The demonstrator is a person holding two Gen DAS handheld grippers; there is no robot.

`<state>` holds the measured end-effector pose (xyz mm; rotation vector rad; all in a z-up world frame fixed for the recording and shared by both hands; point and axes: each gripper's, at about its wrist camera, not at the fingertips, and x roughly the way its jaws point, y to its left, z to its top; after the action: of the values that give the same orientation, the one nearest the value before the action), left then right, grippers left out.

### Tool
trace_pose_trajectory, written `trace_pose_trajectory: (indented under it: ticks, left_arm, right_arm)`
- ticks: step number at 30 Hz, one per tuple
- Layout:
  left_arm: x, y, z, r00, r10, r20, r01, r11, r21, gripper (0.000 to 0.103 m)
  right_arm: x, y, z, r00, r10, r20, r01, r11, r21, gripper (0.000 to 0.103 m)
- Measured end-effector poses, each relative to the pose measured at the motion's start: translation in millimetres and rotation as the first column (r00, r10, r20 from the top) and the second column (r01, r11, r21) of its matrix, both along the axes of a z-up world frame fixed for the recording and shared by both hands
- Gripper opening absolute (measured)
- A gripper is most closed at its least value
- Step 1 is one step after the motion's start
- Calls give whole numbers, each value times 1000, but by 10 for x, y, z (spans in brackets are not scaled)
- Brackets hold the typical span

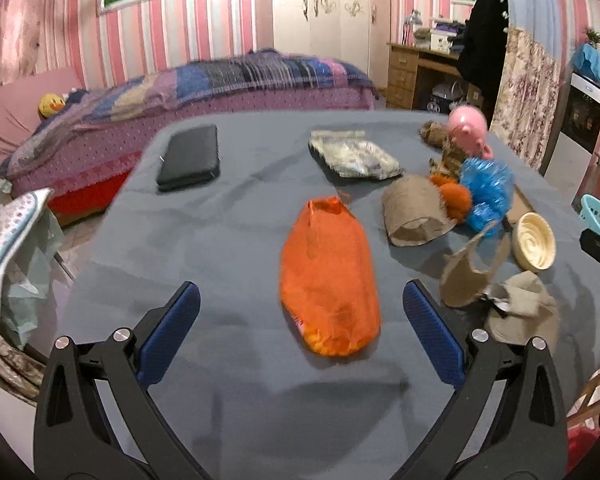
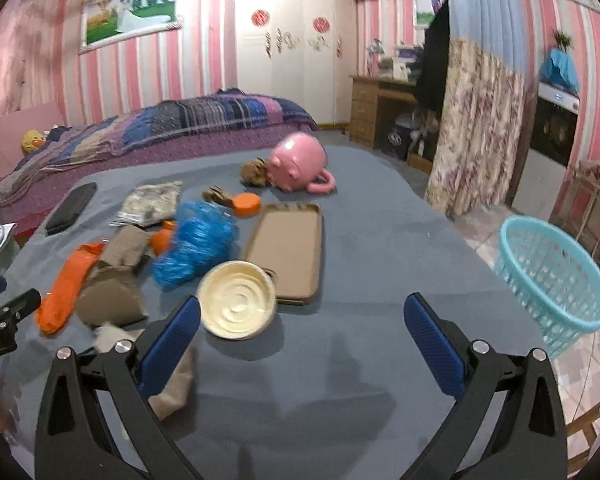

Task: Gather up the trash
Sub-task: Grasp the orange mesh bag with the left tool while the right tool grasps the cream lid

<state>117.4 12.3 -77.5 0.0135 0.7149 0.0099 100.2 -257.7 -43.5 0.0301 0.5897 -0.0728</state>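
An orange plastic bag [image 1: 330,276] lies on the blue-grey table [image 1: 220,240], just ahead of my open, empty left gripper [image 1: 300,320]; the bag also shows in the right wrist view [image 2: 66,284]. Crumpled brown paper pieces [image 1: 416,210] and a blue plastic wad [image 1: 486,192] lie to its right. My right gripper [image 2: 300,324] is open and empty above the table, with a cream bowl [image 2: 238,300] by its left finger. The blue wad [image 2: 198,246] and brown paper [image 2: 110,300] lie left of the bowl. A light-blue basket [image 2: 552,280] stands on the floor to the right.
A black case [image 1: 190,158], a patterned packet [image 1: 354,154], a pink pig-shaped pot [image 2: 300,166] and a brown tray [image 2: 290,252] also lie on the table. A bed [image 1: 180,100] stands behind it. A desk [image 2: 380,108] and floral curtain [image 2: 476,132] are at the back right.
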Motion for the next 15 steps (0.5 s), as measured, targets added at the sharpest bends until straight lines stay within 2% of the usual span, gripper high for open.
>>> trace_pose_trajectory:
  ticks: [3, 7, 10, 11, 12, 13, 15]
  left_arm:
    - [223, -39, -115, 999, -11, -41, 11, 1000, -7, 98]
    - [471, -49, -164, 997, -7, -79, 5, 1000, -15, 97]
    - [620, -68, -208, 992, -26, -120, 22, 999, -33, 83]
    - [651, -73, -229, 990, -34, -137, 28, 999, -41, 73]
    - [687, -74, -258, 987, -43, -157, 35, 998, -53, 68]
    - [703, -75, -258, 987, -41, -157, 33, 998, -54, 67]
    - [710, -82, -244, 988, -48, -150, 39, 998, -56, 53]
  right_arm:
    - [133, -93, -87, 999, -12, -39, 13, 999, 33, 99]
    - [211, -94, -162, 998, -18, -60, 18, 1000, -6, 99]
    - [199, -72, -187, 999, -2, -48, 1, 1000, -27, 99]
    - [205, -56, -196, 999, 7, -51, -8, 1000, -29, 99]
    - [213, -59, -199, 998, 13, -56, -14, 999, -30, 99]
    - [227, -56, -202, 998, 23, -60, -25, 999, -28, 99]
    - [244, -34, -210, 996, 59, -69, -59, 998, -5, 99]
